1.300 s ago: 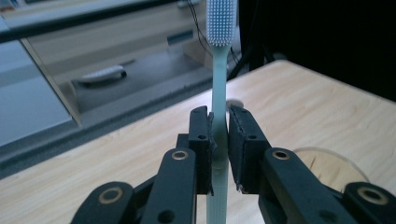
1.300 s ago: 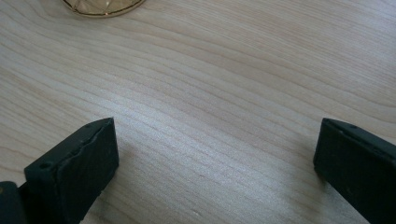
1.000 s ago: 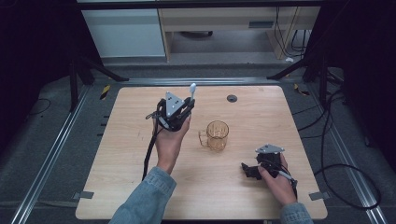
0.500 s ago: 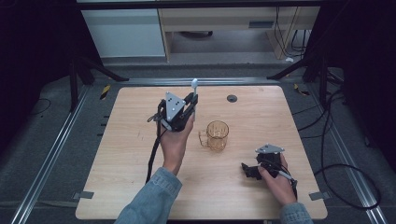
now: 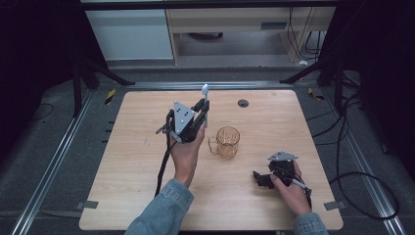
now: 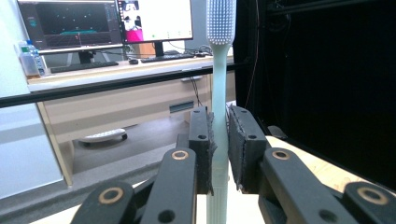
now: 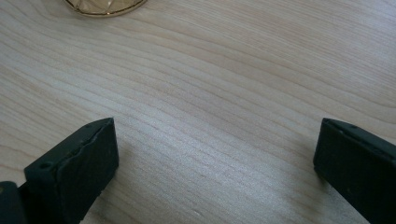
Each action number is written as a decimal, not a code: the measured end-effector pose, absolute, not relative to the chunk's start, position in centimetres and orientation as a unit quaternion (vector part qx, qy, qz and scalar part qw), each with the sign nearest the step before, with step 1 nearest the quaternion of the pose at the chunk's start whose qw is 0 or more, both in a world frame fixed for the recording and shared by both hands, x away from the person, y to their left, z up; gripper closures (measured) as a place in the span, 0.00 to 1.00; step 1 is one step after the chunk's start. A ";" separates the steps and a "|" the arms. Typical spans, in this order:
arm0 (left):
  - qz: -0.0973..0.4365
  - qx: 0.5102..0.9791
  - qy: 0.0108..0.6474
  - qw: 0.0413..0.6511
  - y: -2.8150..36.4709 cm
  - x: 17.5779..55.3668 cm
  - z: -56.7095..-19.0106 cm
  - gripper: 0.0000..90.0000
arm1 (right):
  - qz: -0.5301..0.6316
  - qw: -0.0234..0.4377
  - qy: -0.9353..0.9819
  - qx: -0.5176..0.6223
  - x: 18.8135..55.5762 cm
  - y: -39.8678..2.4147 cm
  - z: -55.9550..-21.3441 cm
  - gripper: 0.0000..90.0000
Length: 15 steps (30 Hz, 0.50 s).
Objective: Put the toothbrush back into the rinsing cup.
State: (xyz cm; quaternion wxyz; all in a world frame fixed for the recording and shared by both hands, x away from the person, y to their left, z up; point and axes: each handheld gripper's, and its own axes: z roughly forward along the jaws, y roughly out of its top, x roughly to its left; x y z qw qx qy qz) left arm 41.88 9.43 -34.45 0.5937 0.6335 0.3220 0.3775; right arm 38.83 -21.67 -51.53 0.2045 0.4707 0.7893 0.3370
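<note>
Toothbrush [image 6: 219, 93] is clamped in the left gripper [image 5: 201, 111], pads [image 6: 203, 149] squeezing the pale handle from both sides about midway down, bristle head sticking straight up past the jaw tips. In the high view the brush [image 5: 205, 100] is lifted off the table, up and left of the amber glass mug [image 5: 228, 142], which stands upright just beside the left hand [image 5: 186, 154] with its handle turned toward that hand.

My read: the step in hand is dropping the brush into the mug. A few thoughts on doing it cleanly:

- Bristles are up, so the handle end goes in first. Keep the brush close to vertical, centre the tail over the mouth of the mug before lowering, otherwise it'll clip the rim.
- The mug is light glass and nobody is steadying it. A sideways knock could tip it or slide it, so come down from above, not across.
- Don't let go high. Lower until the tail is well inside, then open and let it lean on the rim.
- The grip sits mid-handle, so the jaws may reach the rim before the tail hits bottom. Expect a short drop.

The right gripper [image 5: 266, 178] is parked on the wooden table [image 5: 122, 186] near the right front corner, jaws spread wide with nothing between them. Its own view has bare wood and the mug's base [image 7: 105, 5] at the top edge, so it could slide over and brace the mug if needed.
</note>
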 end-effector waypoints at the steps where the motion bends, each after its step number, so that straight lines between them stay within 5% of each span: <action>1: 0.378 0.633 0.321 0.595 9.4 41.8 -34.5 0.88 | 0.337 0.204 0.789 0.471 38.8 -21.7 -51.5 0.00; 15: 0.363 0.624 0.332 0.607 8.5 41.0 -36.1 0.88 | 0.338 0.203 0.790 0.470 38.8 -21.7 -51.5 0.00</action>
